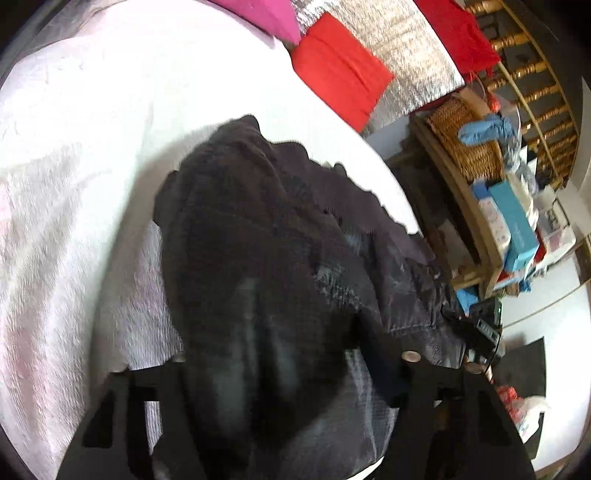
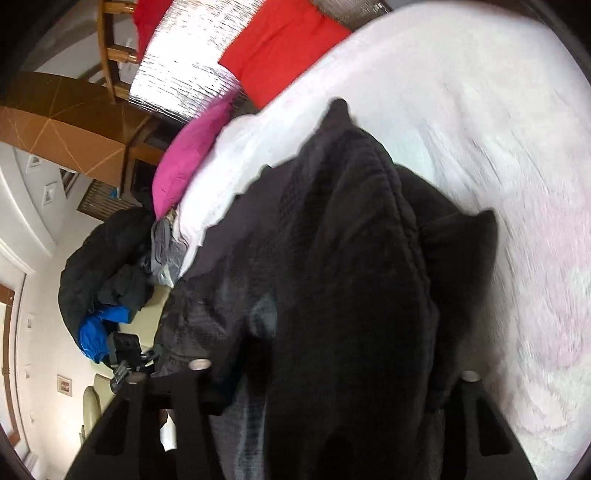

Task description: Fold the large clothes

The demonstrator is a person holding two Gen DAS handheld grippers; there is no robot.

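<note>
A large black jacket [image 1: 258,221] with a quilted, shiny lining lies bunched on a white fluffy blanket [image 1: 74,184] that covers a bed. My left gripper [image 1: 291,362] is shut on a thick fold of it, and the fabric fills the gap between the fingers and hides the pads. In the right wrist view the same jacket [image 2: 351,221] rises in a dark ridge from my right gripper [image 2: 332,369], which is shut on another bunch of it. The blanket [image 2: 498,147] spreads out to the right beyond it.
A red pillow [image 1: 340,85] and a pink pillow [image 1: 266,14] lie at the head of the bed. Beside the bed stands a shelf with a wicker basket [image 1: 465,140] and blue boxes [image 1: 513,225]. A pile of dark and blue clothes [image 2: 107,280] sits off the bed's other side.
</note>
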